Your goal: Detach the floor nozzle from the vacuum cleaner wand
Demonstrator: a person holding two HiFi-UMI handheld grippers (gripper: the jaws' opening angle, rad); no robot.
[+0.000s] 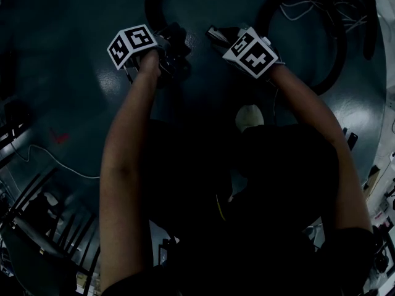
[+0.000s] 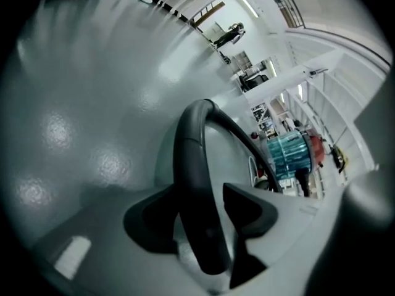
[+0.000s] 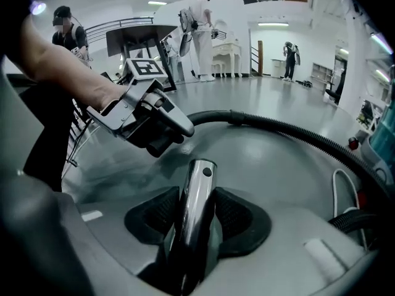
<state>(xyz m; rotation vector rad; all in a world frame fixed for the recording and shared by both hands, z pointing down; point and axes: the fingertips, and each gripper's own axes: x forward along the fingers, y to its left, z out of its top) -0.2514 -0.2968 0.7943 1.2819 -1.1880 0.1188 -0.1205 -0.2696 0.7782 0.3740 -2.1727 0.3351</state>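
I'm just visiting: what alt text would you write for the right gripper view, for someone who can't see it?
A shiny metal wand stands clamped between the dark jaws of the right tool. Beyond it the left tool is held above a grey floor, where a black ribbed hose curves past.

No readable text, brand or number anywhere. Left marker cube point(image 1: 131, 44) and right marker cube point(image 1: 253, 53) carry only coded black-and-white square patterns, not characters. Background signage too blurred.
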